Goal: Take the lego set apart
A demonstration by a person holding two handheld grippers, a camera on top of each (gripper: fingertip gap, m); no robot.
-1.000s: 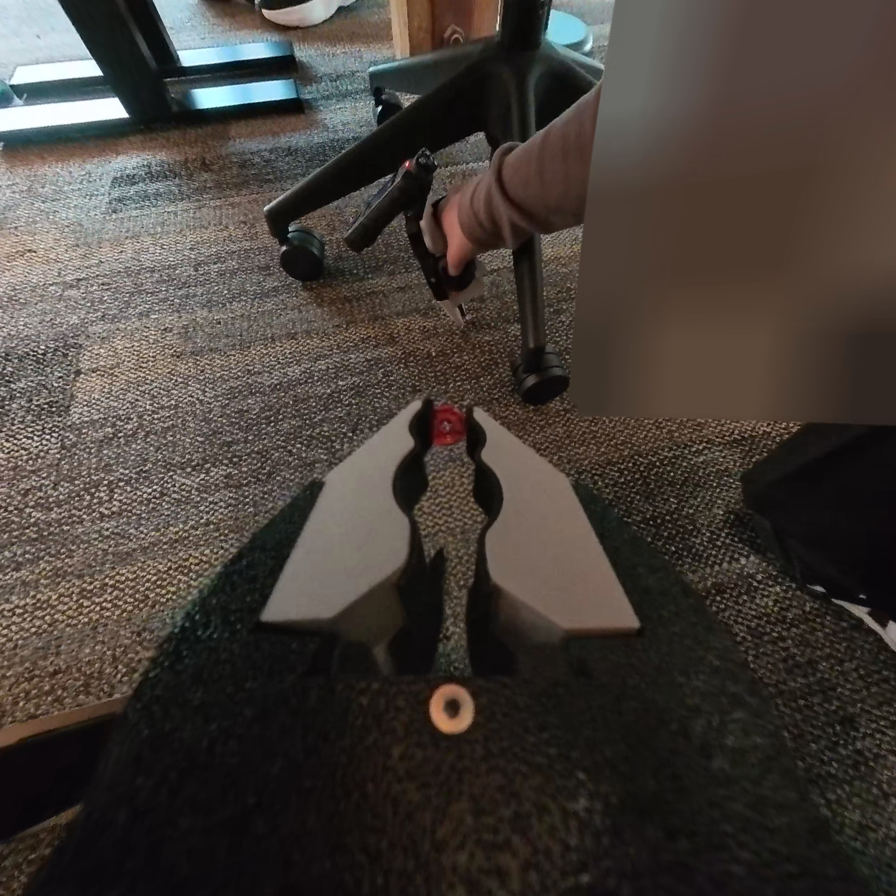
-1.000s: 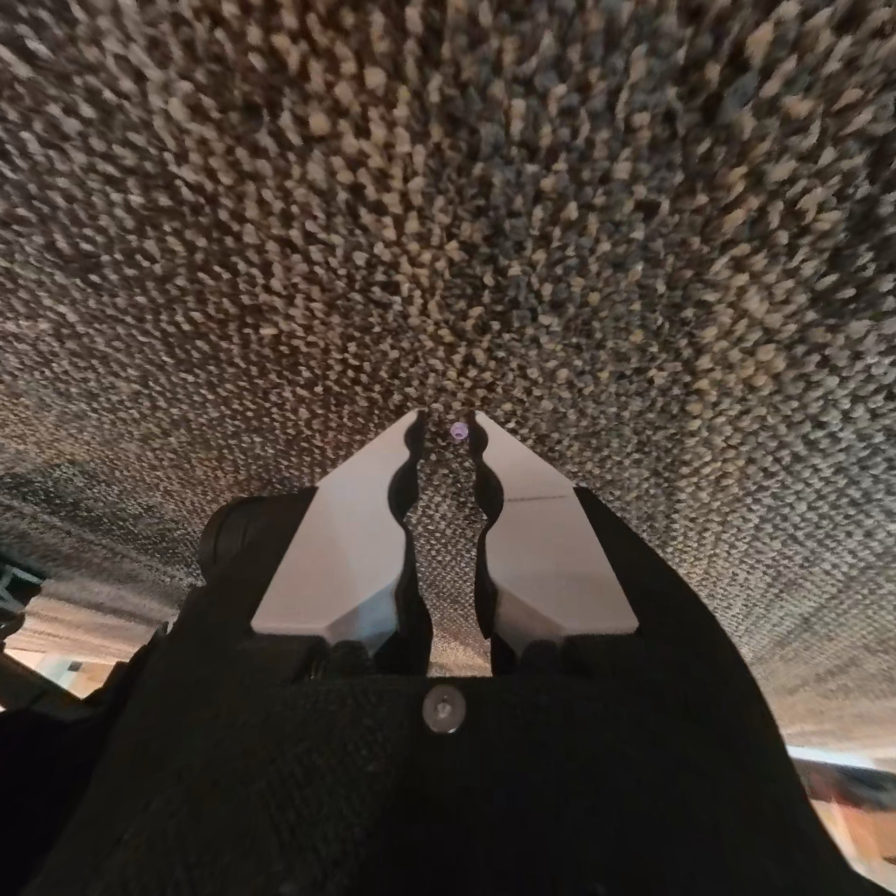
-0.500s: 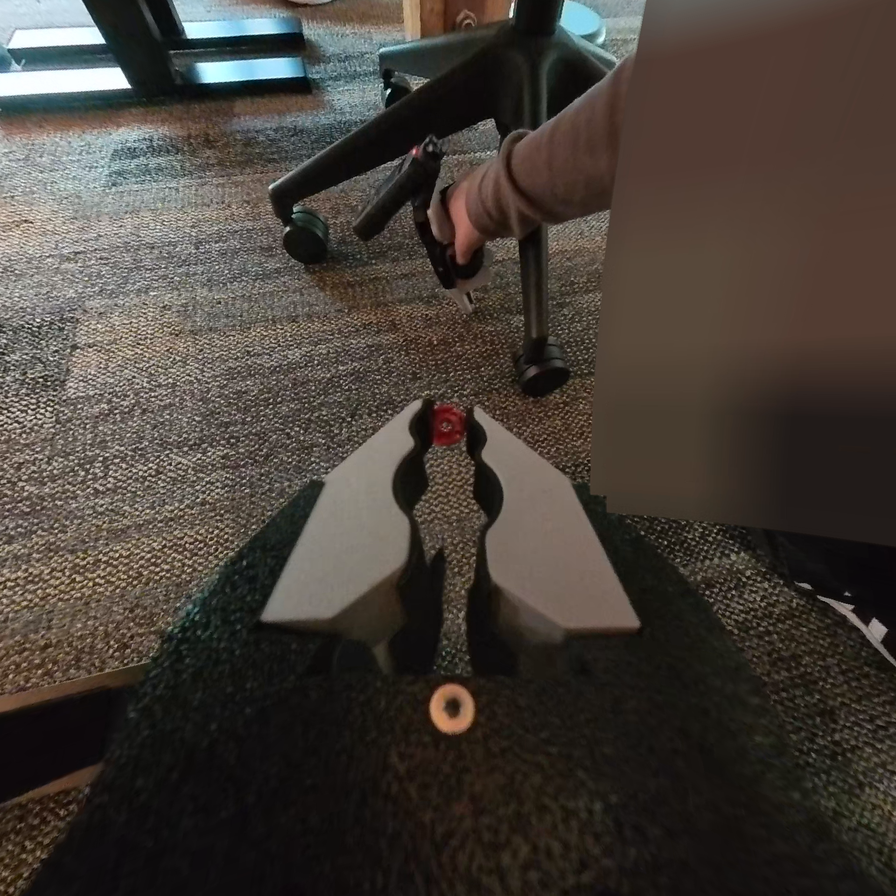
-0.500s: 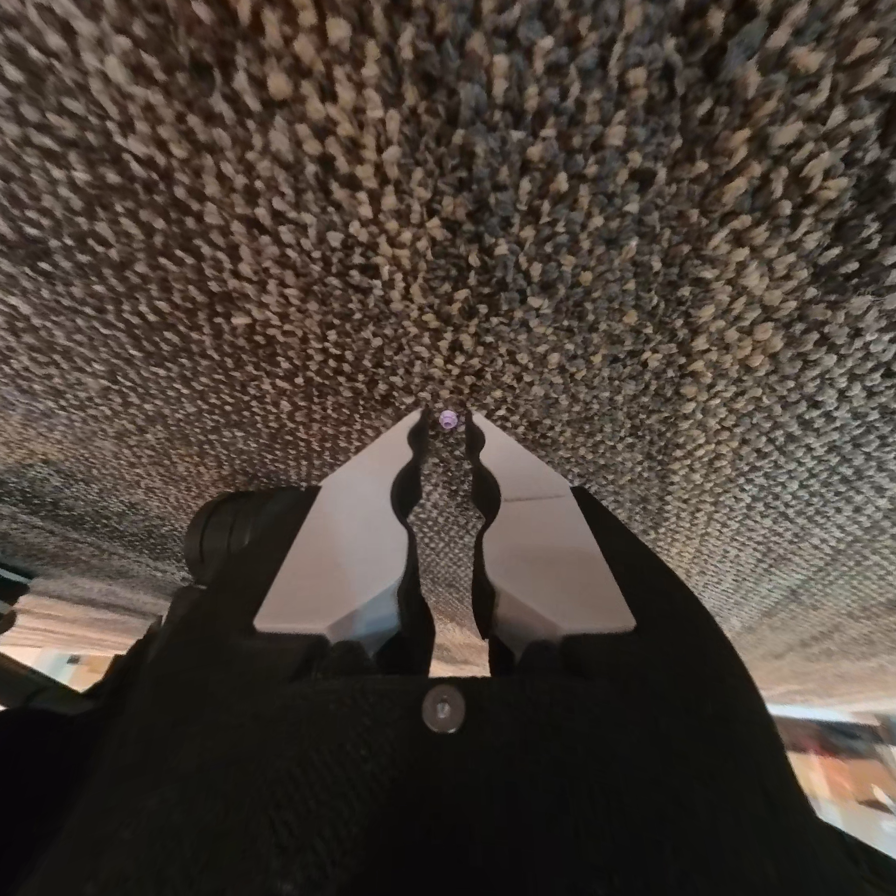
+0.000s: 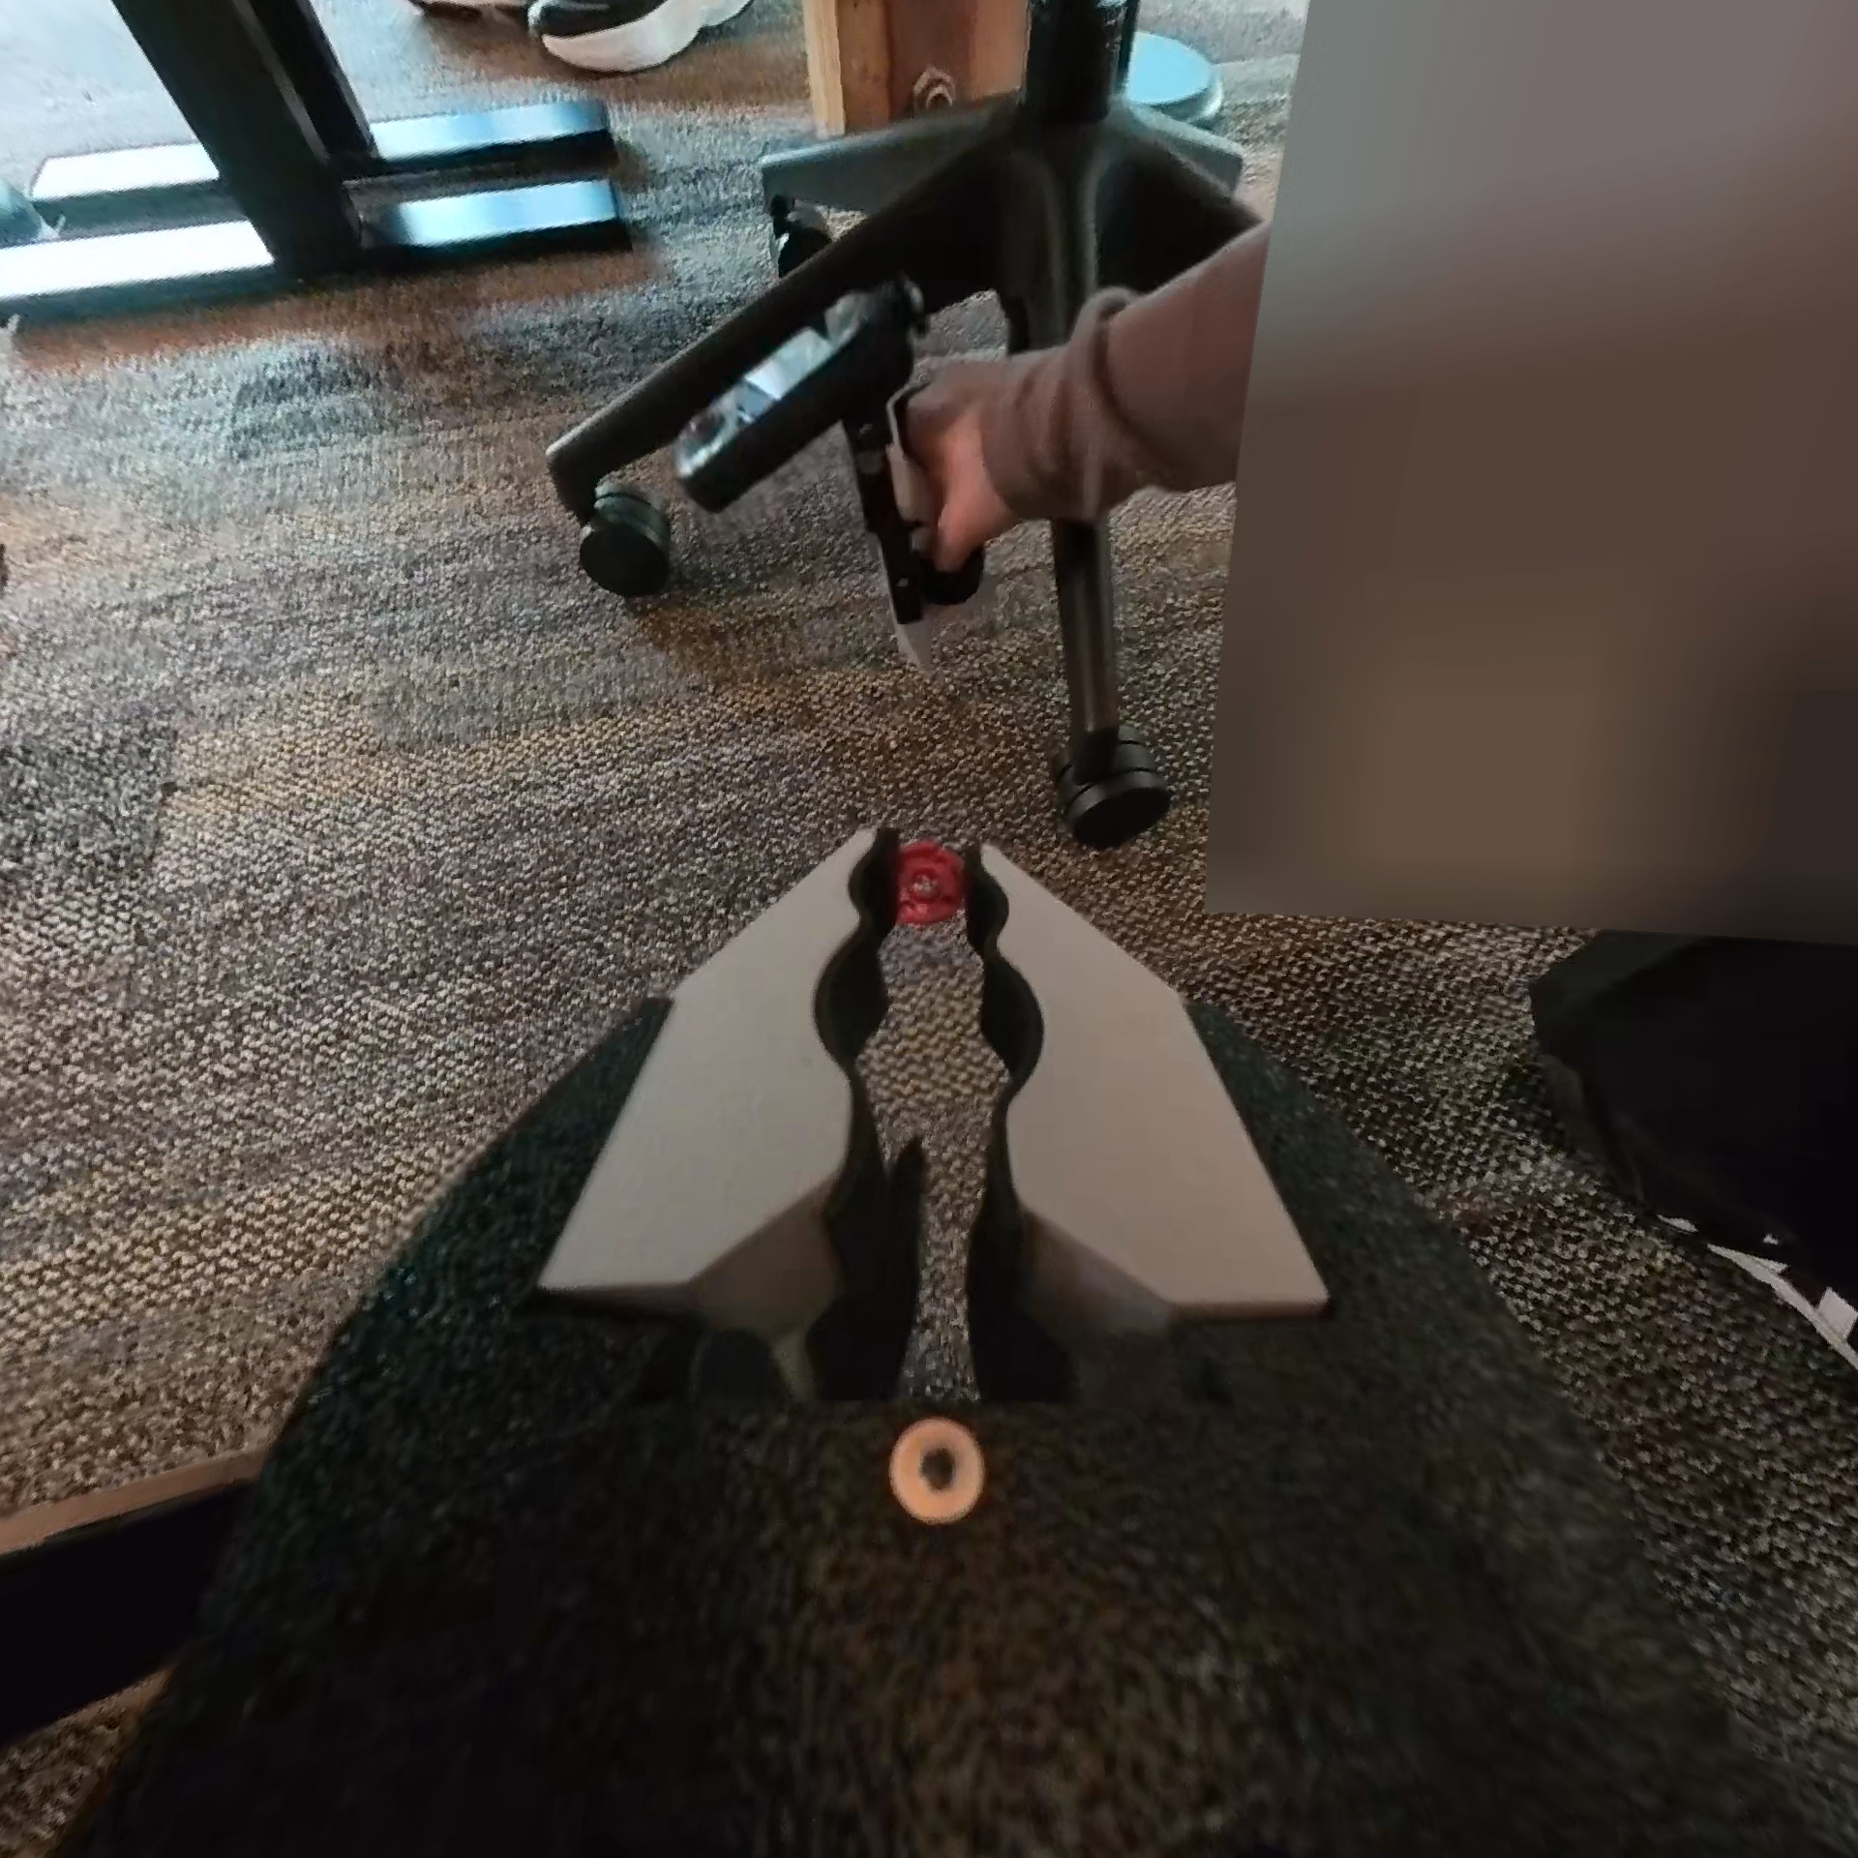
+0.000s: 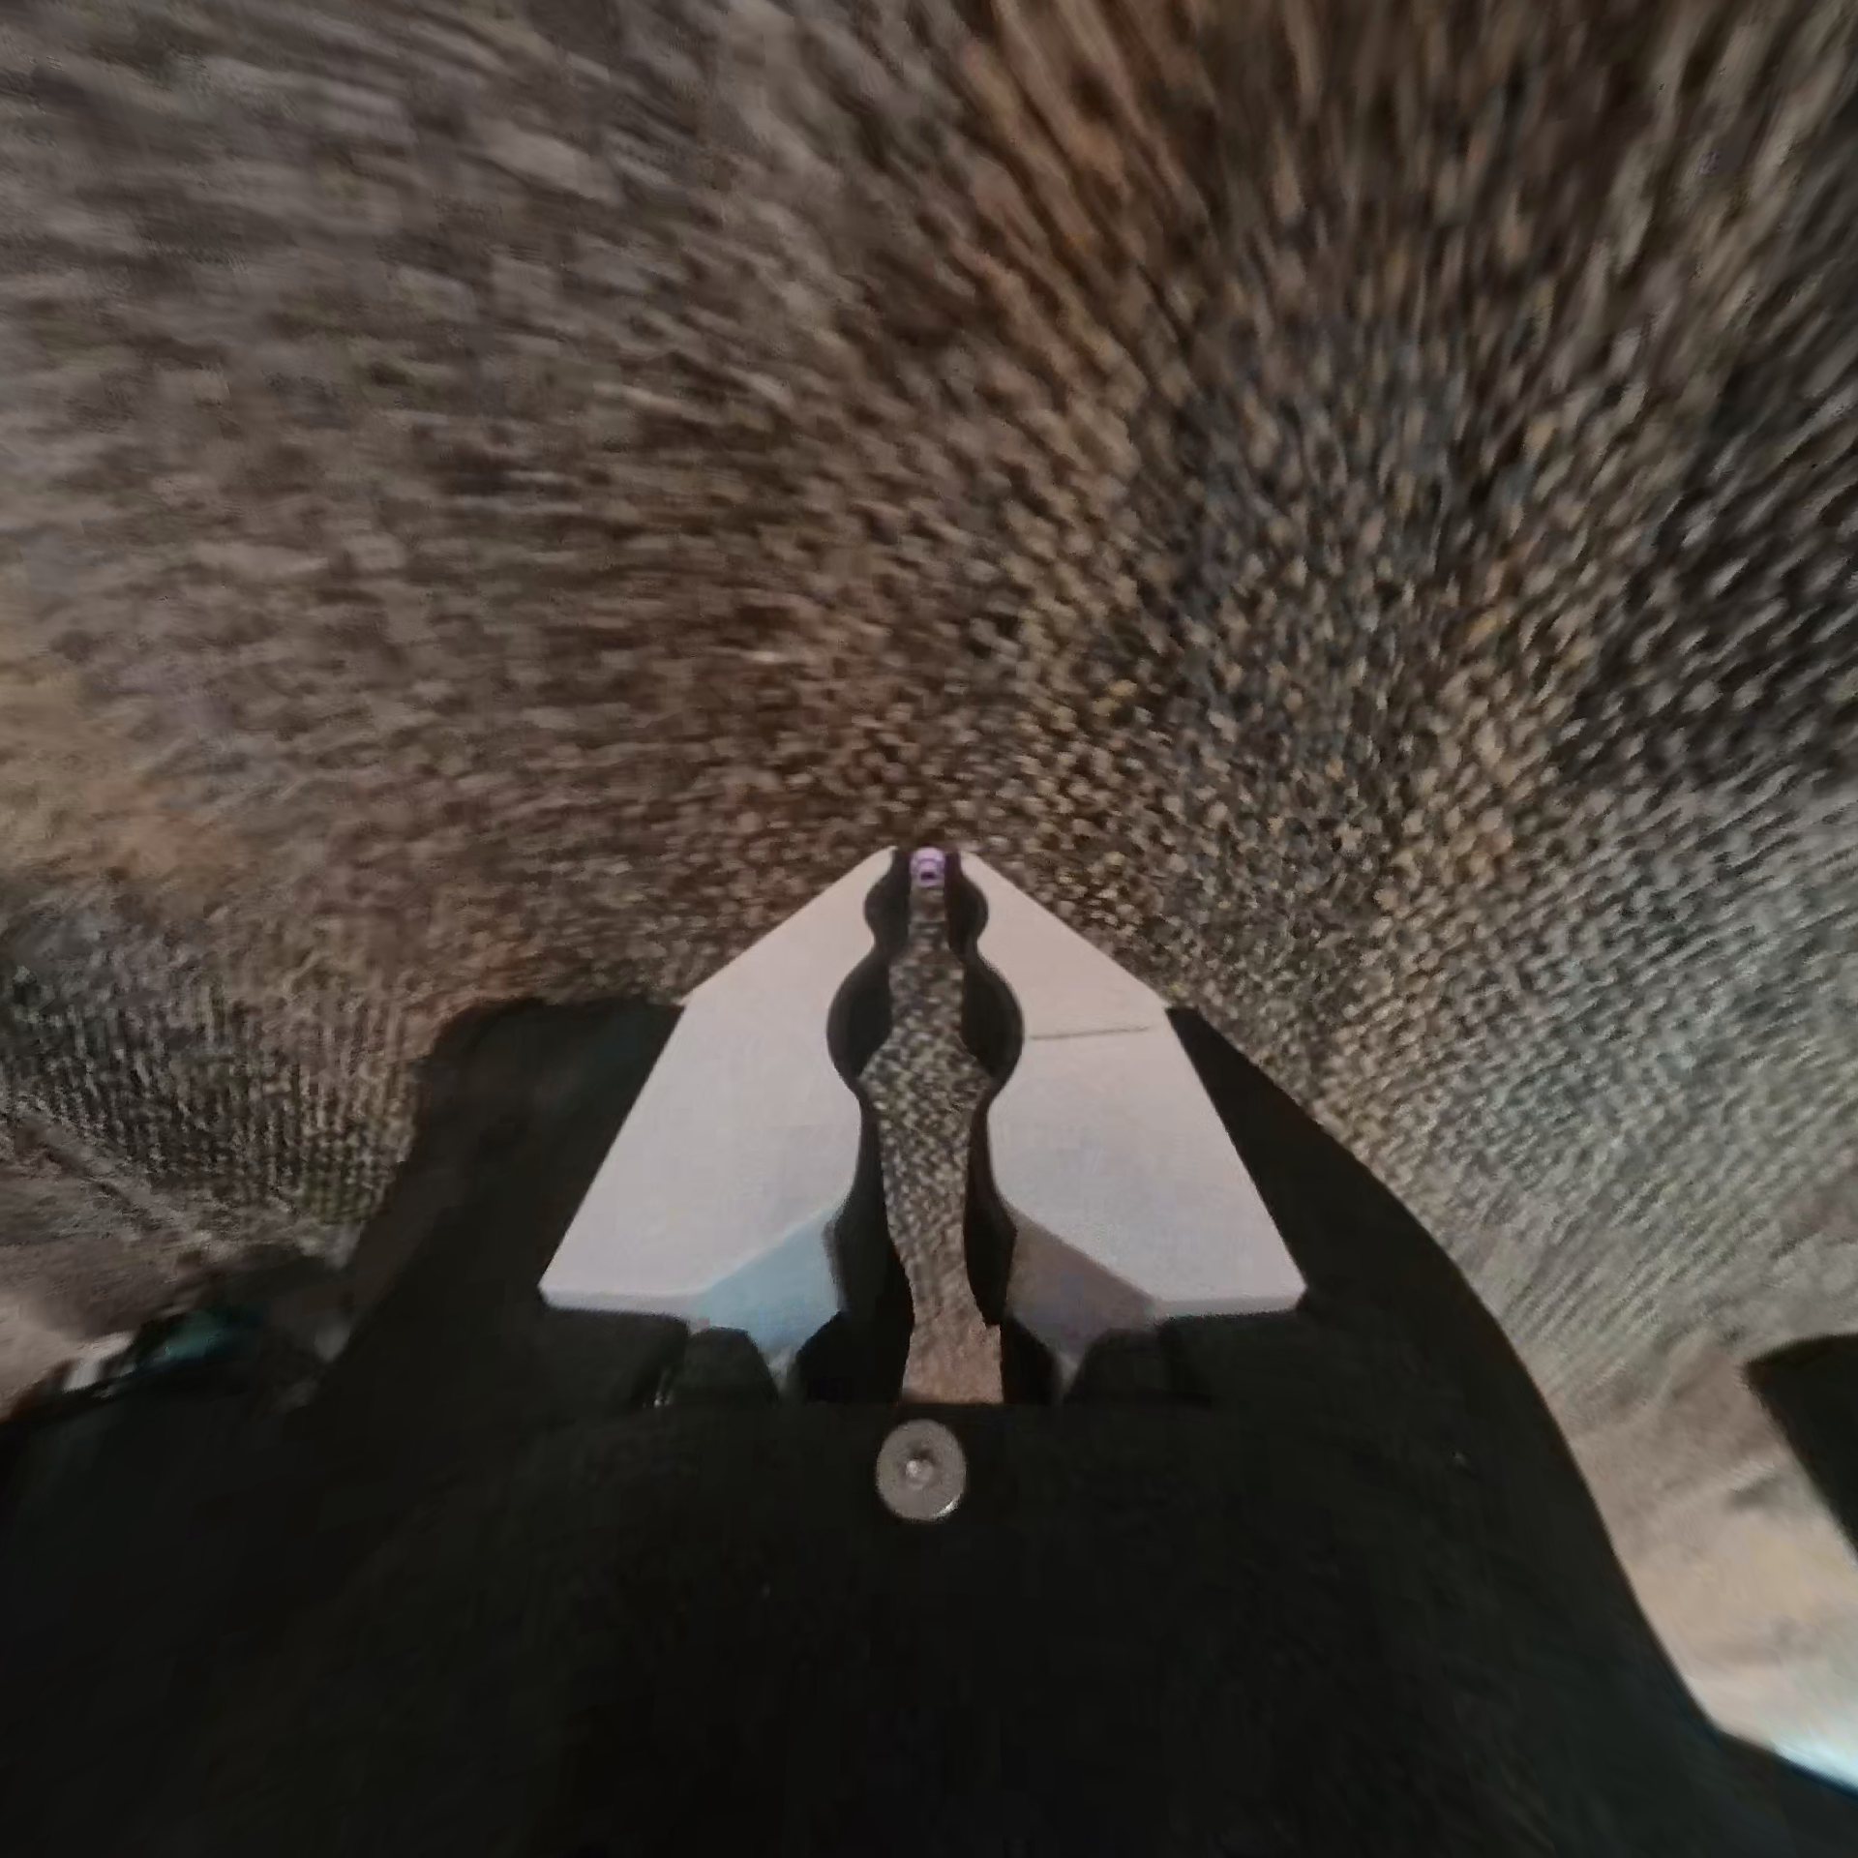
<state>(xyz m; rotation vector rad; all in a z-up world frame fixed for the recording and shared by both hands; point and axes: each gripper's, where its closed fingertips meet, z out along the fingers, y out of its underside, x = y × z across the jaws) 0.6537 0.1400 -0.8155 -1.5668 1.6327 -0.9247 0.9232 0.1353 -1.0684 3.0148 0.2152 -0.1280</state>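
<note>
My left gripper (image 5: 930, 873) is shut on a small round red lego piece (image 5: 930, 883), pinched at the fingertips above the carpet. My right gripper (image 6: 927, 867) is shut on a tiny purple lego piece (image 6: 926, 869) at its very tips, held just off the carpet (image 6: 905, 452). The right gripper also shows in the left wrist view (image 5: 910, 628), held in a person's hand (image 5: 955, 473) and pointing down at the floor beside the chair base.
A black office-chair base (image 5: 1005, 201) with castors (image 5: 1111, 794) stands behind the right gripper. Black desk feet (image 5: 302, 221) lie at the far left, a wooden post (image 5: 855, 60) behind the chair, a dark object (image 5: 1709, 1066) at the right.
The right gripper's fingers closed on the purple piece lying on the carpet and the view has started to move, blurred. The left gripper kept its hold on the red piece and shifted slightly.
</note>
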